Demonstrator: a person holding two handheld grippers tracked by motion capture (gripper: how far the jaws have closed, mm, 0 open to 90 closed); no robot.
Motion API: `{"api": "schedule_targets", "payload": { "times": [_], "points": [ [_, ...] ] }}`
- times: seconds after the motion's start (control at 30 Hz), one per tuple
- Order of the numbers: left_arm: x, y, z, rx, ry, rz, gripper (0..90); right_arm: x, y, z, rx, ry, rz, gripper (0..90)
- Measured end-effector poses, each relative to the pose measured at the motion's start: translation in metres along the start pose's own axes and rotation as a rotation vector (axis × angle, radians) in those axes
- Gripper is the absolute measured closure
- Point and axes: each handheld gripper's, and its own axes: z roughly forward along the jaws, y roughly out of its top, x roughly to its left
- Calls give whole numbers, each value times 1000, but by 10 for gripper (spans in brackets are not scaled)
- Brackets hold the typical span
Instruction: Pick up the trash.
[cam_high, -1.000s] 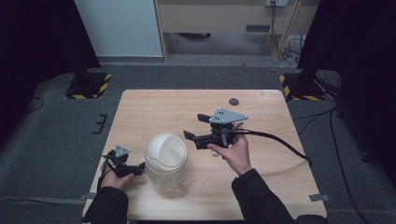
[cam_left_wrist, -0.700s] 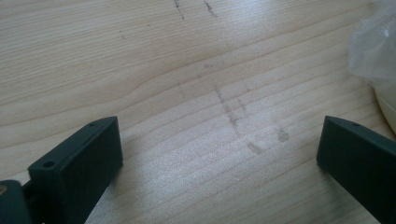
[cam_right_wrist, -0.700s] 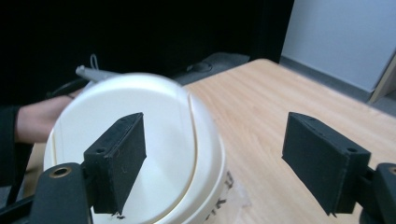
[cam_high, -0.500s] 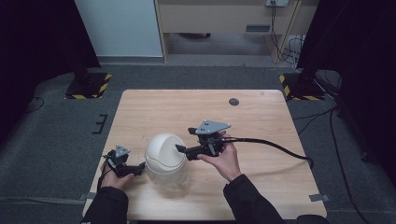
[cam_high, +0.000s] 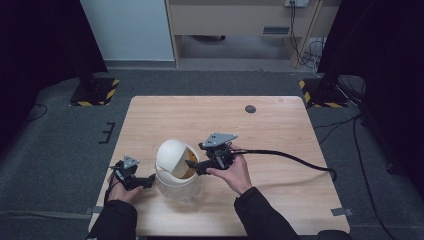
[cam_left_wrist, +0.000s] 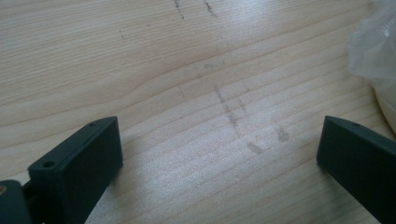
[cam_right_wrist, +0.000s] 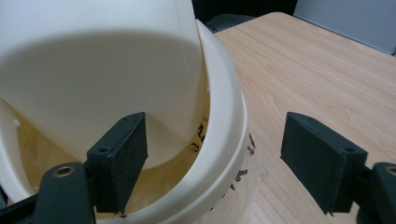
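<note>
A white bin (cam_high: 176, 176) with a domed swing lid (cam_high: 171, 151) stands on the wooden table (cam_high: 260, 130), near the front left. A clear bag liner shows around its base. My right gripper (cam_high: 193, 165) is open at the bin's right side. In the right gripper view (cam_right_wrist: 215, 135) one jaw is inside the opening against the tilted white flap (cam_right_wrist: 93, 79). The other jaw is outside the rim (cam_right_wrist: 224, 112). My left gripper (cam_high: 148, 181) rests low just left of the bin, open over bare wood (cam_left_wrist: 219, 144). The liner's edge (cam_left_wrist: 373, 46) shows to its right.
A small dark round disc (cam_high: 250, 109) lies near the table's far edge. The right gripper's black cable (cam_high: 300, 159) trails across the table to the right. Two stand bases with yellow-black stripes (cam_high: 95, 91) sit on the grey floor beyond the far corners.
My right gripper has travelled left and toward the person, from the table's middle to the bin's opening. The swing flap now stands tilted inward. The left gripper has stayed put.
</note>
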Motion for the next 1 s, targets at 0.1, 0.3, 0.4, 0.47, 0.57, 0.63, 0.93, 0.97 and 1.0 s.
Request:
{"api": "schedule_targets", "payload": {
  "times": [0.1,0.3,0.4,0.47,0.57,0.63,0.93,0.97,1.0],
  "points": [
    [0,0,0,0,0,0,0,-1,-1,4,12,2,8,231],
    [0,0,0,0,-1,0,0,-1,-3,8,27,-4,14,239],
    [0,0,0,0,-1,1,0,-3,2,0,7,-15,3,252],
    [0,0,0,0,-1,1,0,-3,4,-2,4,-15,3,251],
    [0,0,0,0,-1,1,0,-5,11,-17,-18,-29,-13,247],
    [0,0,0,0,0,1,0,-6,15,-25,-27,-39,-25,244],
    [0,0,0,0,-1,1,0,-26,19,-66,-53,-113,-21,236],
    [0,0,0,0,-1,1,0,-31,18,-70,-59,-126,-13,233],
    [0,0,0,0,0,1,0,-37,14,-76,-59,-149,2,232]
  ]
}}
